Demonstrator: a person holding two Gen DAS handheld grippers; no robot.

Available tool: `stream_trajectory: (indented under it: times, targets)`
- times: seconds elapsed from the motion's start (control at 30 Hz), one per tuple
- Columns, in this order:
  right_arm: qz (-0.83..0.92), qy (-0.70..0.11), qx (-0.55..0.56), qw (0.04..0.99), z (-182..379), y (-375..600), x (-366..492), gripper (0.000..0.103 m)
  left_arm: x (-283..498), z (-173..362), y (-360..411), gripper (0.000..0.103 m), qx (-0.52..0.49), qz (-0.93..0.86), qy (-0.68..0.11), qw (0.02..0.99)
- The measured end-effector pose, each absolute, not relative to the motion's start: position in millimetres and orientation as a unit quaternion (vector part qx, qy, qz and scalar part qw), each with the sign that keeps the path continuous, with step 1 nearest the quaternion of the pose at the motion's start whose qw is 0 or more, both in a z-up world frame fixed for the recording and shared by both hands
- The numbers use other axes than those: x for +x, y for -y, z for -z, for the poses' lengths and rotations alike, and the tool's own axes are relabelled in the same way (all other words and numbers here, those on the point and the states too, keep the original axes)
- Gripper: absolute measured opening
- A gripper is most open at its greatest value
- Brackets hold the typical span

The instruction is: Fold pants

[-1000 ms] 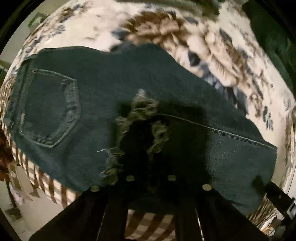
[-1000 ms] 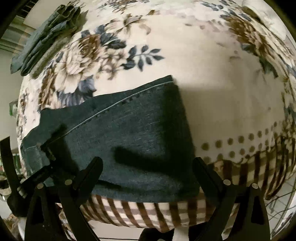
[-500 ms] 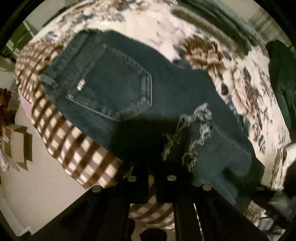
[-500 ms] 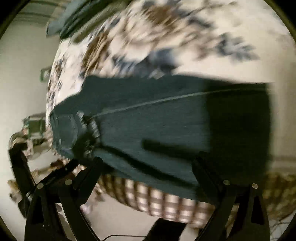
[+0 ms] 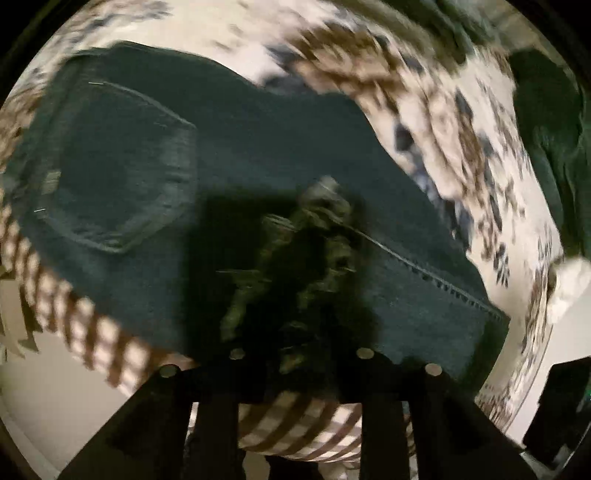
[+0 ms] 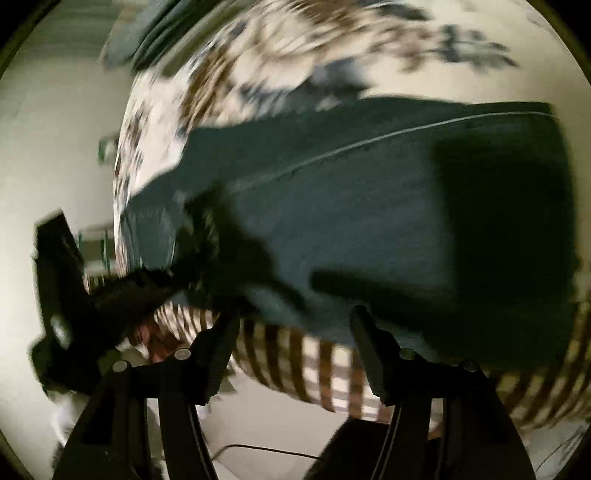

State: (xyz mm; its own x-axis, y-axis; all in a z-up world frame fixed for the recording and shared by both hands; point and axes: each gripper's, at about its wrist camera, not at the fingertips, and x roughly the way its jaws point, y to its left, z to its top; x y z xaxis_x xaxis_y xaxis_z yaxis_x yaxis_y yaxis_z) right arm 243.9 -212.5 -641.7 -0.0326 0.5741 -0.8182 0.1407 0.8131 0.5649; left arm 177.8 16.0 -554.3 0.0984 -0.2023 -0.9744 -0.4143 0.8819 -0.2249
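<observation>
Dark blue jeans [image 5: 229, 155] lie folded on a floral bedspread [image 5: 461, 122], back pocket at the left. My left gripper [image 5: 299, 354] is shut on the frayed hem [image 5: 317, 236] of the jeans, held over the folded cloth at the near edge. In the right wrist view the jeans [image 6: 369, 206] fill the middle, with a pale side seam running across. My right gripper [image 6: 295, 321] is open, its fingers just at the near edge of the cloth, holding nothing. The left gripper [image 6: 122, 291] shows at the left of that view. Both views are blurred.
The bed's near edge carries a brown checked border [image 6: 314, 365] [image 5: 85, 332]. A dark green garment [image 5: 550, 155] lies at the far right, and folded clothes [image 6: 147, 33] at the far end. Floor lies below the edge.
Both views have swung. My right gripper's jaws have come closer together and it has moved toward the jeans' near edge. My left gripper still holds the frayed hem.
</observation>
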Motion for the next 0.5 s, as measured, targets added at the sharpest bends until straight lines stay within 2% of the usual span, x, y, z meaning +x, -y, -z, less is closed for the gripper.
stream_trajectory:
  times: [0.1, 0.23, 0.27, 0.3, 0.37, 0.5]
  targets:
    - [-0.145, -0.698, 0.271, 0.647, 645, 233, 249, 0.065, 190, 576, -3, 0.026, -0.193, -0.069, -0.691, 0.693]
    - [-0.120, -0.701, 0.275, 0.647, 655, 246, 248, 0.065, 194, 579, 6, 0.025, -0.150, -0.065, -0.689, 0.706]
    - [-0.116, -0.699, 0.278, 0.648, 656, 249, 247, 0.065, 193, 576, 9, 0.018, -0.137, -0.061, -0.681, 0.717]
    - [-0.115, -0.697, 0.283, 0.649, 658, 248, 245, 0.065, 191, 574, 12, 0.003, -0.123, -0.057, -0.673, 0.727]
    - [-0.110, -0.692, 0.288, 0.652, 656, 253, 242, 0.065, 188, 568, 14, 0.003, -0.104, -0.049, -0.663, 0.740]
    - [-0.103, -0.684, 0.294, 0.659, 652, 262, 239, 0.065, 177, 545, -3, 0.002, -0.130, -0.044, -0.629, 0.765]
